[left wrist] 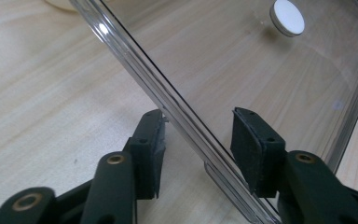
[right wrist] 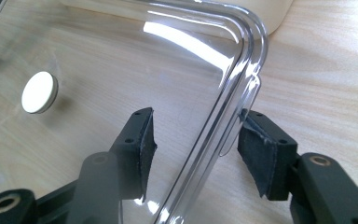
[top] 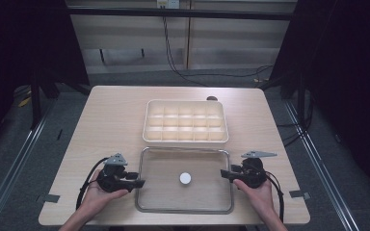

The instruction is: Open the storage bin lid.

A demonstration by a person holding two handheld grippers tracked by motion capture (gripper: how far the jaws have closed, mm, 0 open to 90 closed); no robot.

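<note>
Left tool (top: 136,179) and right tool (top: 225,174): both released, jaws parted astride opposite short edges of the clear lid (top: 164,192).

Lid lies flat on the table (top: 111,120), lower centre of frame, long axis running left to right between the tools; white knob (top: 185,178) at its middle. Each rim sits between spread pads, ungripped. Cream compartment box (top: 185,140) lies just above, lidless.
</note>
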